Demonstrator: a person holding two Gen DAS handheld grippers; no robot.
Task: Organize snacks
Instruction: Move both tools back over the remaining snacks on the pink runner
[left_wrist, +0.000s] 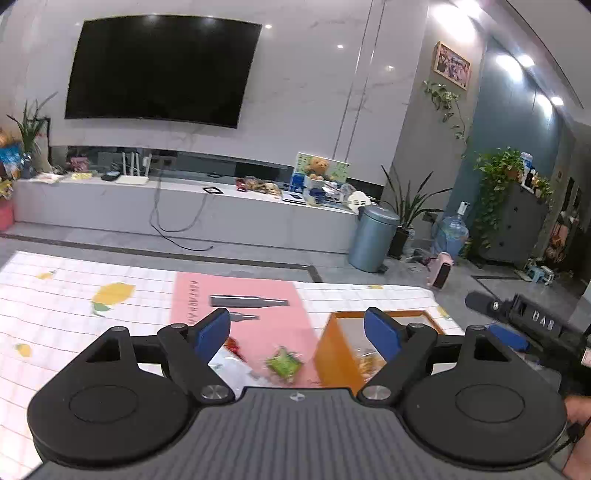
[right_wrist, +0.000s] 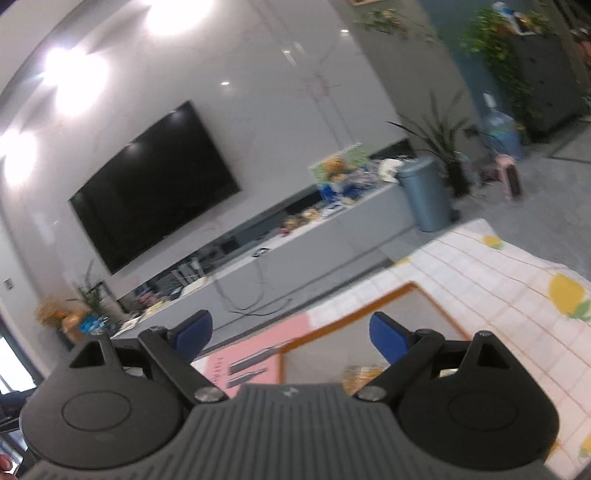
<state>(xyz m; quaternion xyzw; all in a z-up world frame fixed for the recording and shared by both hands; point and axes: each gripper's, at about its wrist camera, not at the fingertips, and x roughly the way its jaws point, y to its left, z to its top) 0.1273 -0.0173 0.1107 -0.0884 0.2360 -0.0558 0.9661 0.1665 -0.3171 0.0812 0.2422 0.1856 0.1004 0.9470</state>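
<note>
My left gripper (left_wrist: 297, 328) hangs with fingers spread, holding nothing, above a green snack packet (left_wrist: 283, 363) on the pink mat (left_wrist: 236, 295). Right of it stands the orange box (left_wrist: 334, 354), snacks inside. My right gripper (right_wrist: 291, 332) gapes empty over that box (right_wrist: 347, 321).

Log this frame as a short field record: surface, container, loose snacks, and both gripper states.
surface: white grid tablecloth with lemon print, pink mat on it
container: orange box, open top, a yellowish snack inside
loose snacks: green packet and red packet on the pink mat, left of the box
left gripper: open, empty, above the packets
right gripper: open, empty, above the box
image quality: right wrist view blurred
</note>
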